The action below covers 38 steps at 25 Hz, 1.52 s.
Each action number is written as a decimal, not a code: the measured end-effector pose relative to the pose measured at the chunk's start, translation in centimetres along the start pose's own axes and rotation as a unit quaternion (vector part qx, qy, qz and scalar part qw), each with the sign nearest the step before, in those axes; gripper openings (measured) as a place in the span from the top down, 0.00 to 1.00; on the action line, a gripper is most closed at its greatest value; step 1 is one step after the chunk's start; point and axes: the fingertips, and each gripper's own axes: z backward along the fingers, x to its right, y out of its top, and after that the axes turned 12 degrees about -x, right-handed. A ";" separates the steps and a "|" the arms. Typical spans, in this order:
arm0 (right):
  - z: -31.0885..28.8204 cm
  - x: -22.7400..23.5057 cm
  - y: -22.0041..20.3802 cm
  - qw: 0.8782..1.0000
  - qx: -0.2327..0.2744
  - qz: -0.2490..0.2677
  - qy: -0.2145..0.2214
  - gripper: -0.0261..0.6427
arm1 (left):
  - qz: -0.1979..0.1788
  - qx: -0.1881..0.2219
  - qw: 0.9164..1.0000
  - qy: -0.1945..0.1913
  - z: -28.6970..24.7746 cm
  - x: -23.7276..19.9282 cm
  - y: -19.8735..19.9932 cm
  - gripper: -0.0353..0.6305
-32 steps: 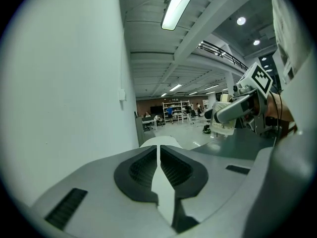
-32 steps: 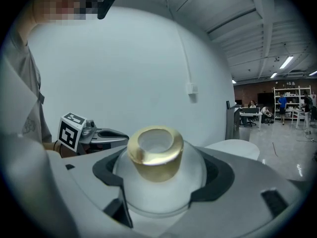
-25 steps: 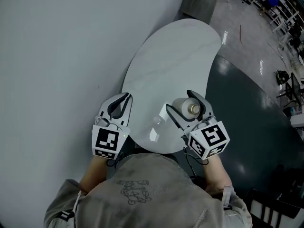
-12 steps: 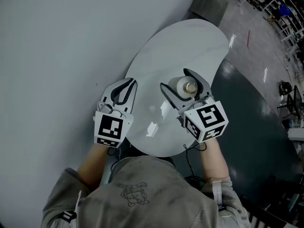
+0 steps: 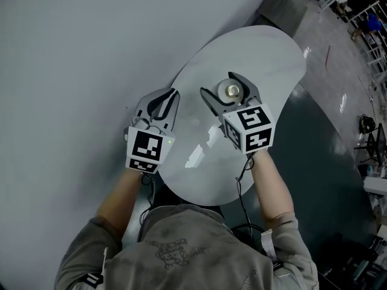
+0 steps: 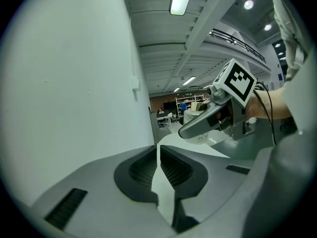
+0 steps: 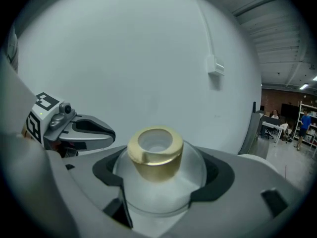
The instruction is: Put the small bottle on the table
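Head view: the grey wall (image 5: 91,53) runs close along my left, the dark floor (image 5: 314,162) opens to the right, and the white curved desk (image 5: 269,56) sits between them, its far lobe bare. My left tool (image 5: 172,95) hangs at the desk's wall-side edge, jaws drawn to a thin slit with nothing in them. My right tool (image 5: 217,83) is over the desk, inside its rim, clamped around the small bottle (image 5: 231,90), which is upright with its gold cap (image 7: 155,152) on top. I cannot tell whether its base touches the desk.
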 end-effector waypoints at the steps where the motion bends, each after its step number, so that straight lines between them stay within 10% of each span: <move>1: -0.2 -0.3 -0.5 1.000 -0.006 0.001 0.002 0.45 | 0.000 -0.003 1.000 0.002 0.1 0.5 -0.4 0.90; 38: 0.1 -10.3 -19.6 0.990 -0.118 -0.064 0.034 0.45 | 0.069 -0.107 0.992 -0.001 8.4 13.8 -10.5 0.90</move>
